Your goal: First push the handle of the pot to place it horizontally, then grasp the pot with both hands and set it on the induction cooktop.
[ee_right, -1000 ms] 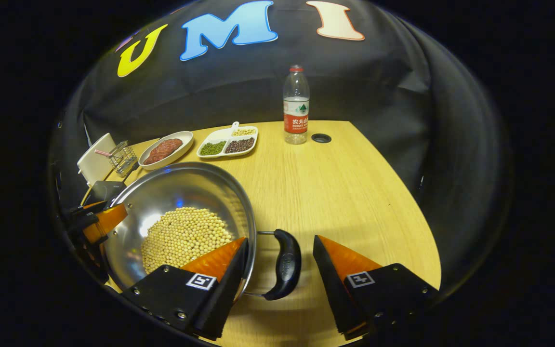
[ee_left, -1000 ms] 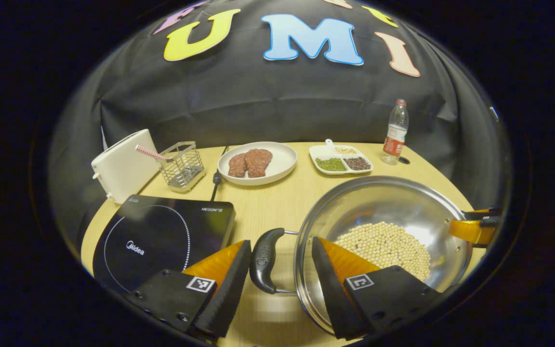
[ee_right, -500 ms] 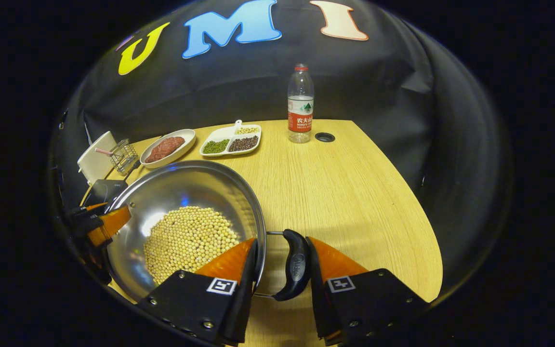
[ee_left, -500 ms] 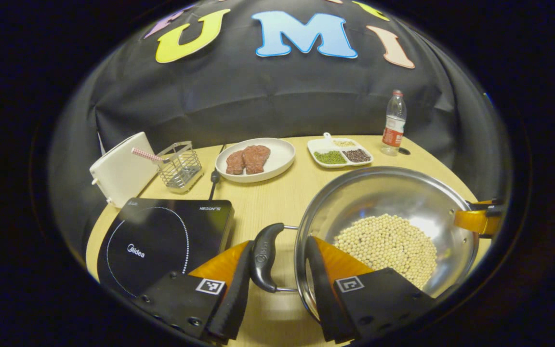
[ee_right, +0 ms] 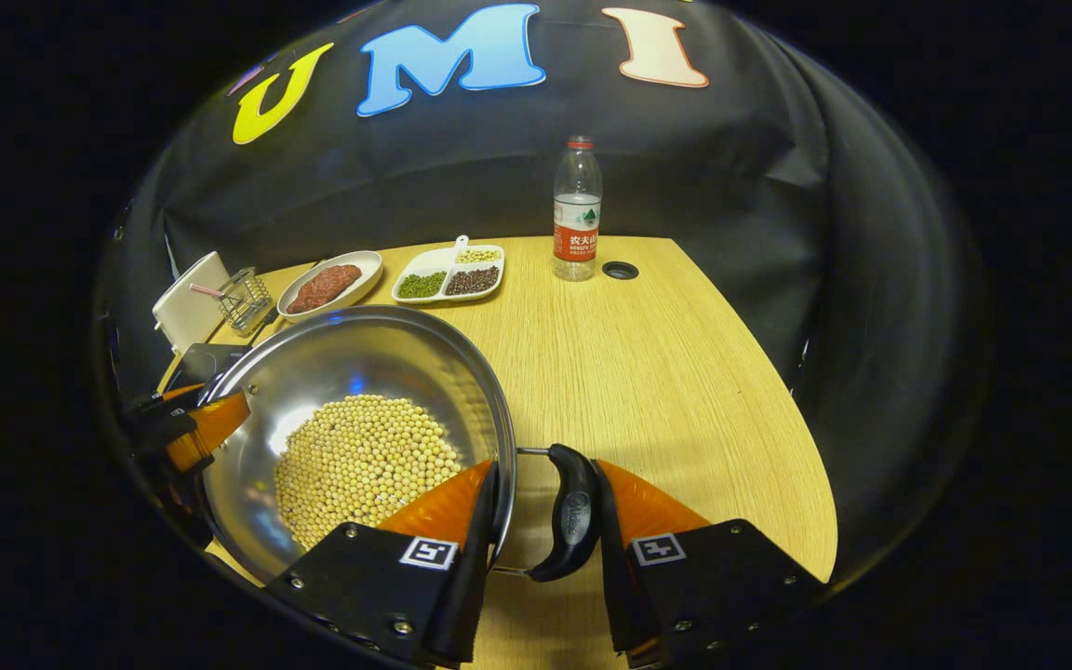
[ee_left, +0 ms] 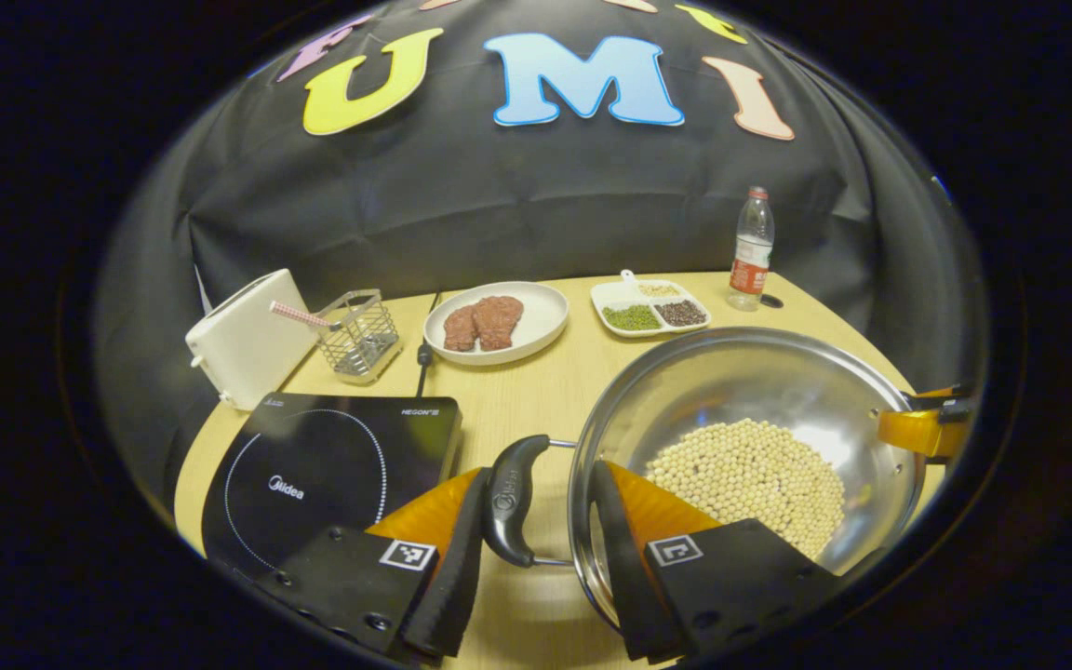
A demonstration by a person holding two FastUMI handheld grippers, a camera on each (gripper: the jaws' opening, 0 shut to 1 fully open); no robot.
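Both tools, left point(ee_left: 536, 540) and right point(ee_right: 541, 535), seemingly clamped across rim and black loop handles point(ee_left: 510, 502) of the bean-filled shiny steel pot point(ee_left: 750, 409); uneven lifting risking tilt, spilled beans, short of the black glass induction cooktop point(ee_left: 322, 470)

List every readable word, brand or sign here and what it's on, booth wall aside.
"Midea": on the induction cooktop.
Cooktop's corner print: too small to be sure.
Water bottle label: too small.
Embossing on the handle of the pot: blurred.
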